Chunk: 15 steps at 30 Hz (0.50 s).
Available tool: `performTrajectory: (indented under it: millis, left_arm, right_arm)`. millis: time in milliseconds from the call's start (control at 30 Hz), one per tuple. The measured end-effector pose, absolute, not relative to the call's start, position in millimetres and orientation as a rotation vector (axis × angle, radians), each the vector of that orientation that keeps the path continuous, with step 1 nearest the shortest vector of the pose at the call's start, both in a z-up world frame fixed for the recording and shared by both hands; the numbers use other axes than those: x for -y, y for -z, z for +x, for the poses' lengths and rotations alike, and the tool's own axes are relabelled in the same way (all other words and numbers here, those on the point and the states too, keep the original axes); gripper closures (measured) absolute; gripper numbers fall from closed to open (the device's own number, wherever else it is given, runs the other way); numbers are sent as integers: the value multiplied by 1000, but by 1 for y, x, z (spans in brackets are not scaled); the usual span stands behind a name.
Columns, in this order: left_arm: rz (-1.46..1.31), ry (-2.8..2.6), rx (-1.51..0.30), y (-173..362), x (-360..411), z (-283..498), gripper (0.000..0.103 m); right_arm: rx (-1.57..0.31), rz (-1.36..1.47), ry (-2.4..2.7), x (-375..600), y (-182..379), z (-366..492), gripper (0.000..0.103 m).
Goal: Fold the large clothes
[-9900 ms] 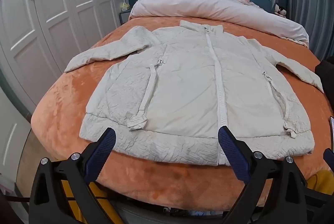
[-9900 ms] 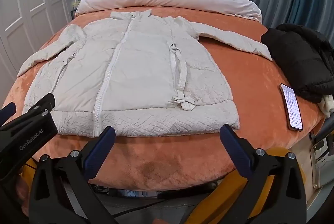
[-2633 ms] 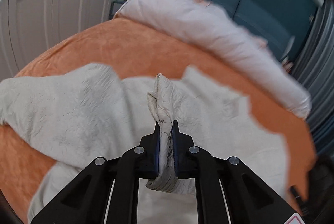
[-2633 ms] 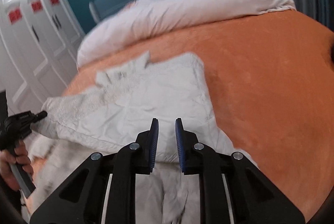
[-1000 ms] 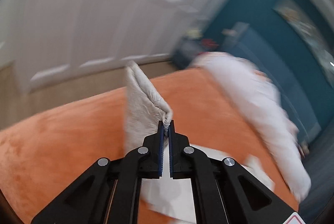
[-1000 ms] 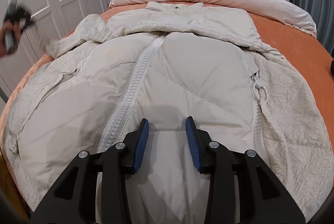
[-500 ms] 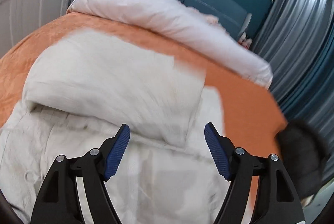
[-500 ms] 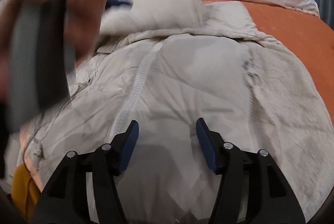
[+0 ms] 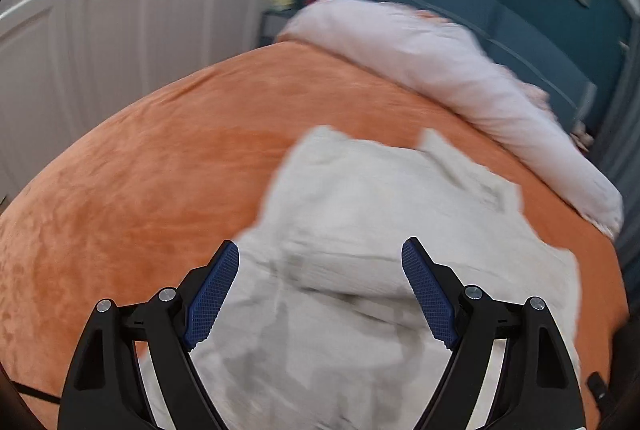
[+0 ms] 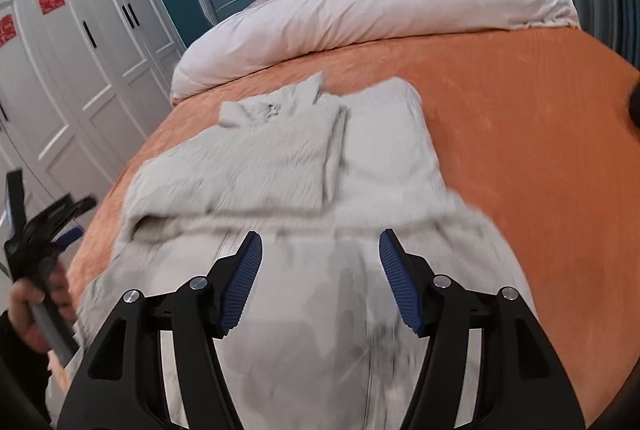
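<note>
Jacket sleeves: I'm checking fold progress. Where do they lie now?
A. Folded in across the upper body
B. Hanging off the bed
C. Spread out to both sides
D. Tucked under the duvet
A: both sleeves lie folded over the jacket below its collar, on the orange bedspread.

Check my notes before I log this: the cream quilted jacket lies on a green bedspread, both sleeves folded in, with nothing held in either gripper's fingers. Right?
One detail is wrong: the bedspread is orange, not green, as the right wrist view shows. The cream quilted jacket does lie on it with sleeves folded in, and the left gripper and right gripper hold nothing; their fingers are opening.
</note>
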<state>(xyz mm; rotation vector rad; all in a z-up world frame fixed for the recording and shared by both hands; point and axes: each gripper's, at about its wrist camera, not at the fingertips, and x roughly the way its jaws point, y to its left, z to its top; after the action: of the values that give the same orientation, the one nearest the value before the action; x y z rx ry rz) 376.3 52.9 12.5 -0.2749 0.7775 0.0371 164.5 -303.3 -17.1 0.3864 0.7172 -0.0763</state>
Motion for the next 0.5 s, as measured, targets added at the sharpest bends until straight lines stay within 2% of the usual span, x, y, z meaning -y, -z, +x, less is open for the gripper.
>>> performTrajectory:
  millis: [133, 333, 367, 400, 433, 467, 500]
  left_arm:
    - [-344, -64, -812, 7, -75, 390, 22]
    - [-309, -101, -869, 40, -67, 397, 26]
    - [-301, -112, -879, 46, -67, 398, 26]
    - [-294, -122, -887, 51, -67, 398, 26]
    - [-288, -130, -896, 58, -66, 398, 26]
    - [-283, -136, -903, 64, -67, 399, 26]
    - [-282, -140, -905, 67, -68, 399, 26]
  right_arm:
    - [-747, 386, 104, 307, 29, 203, 44]
    - [-818, 471, 107, 310, 58, 247, 44]
    - [-831, 473, 105, 307, 62, 253, 52]
    - [-845, 463, 85, 302, 65, 261, 69]
    - [-857, 442, 73, 298, 66, 268, 78]
    - [-851, 404, 71, 293, 59, 272, 98]
    - [-797, 398, 63, 291, 45, 271, 99]
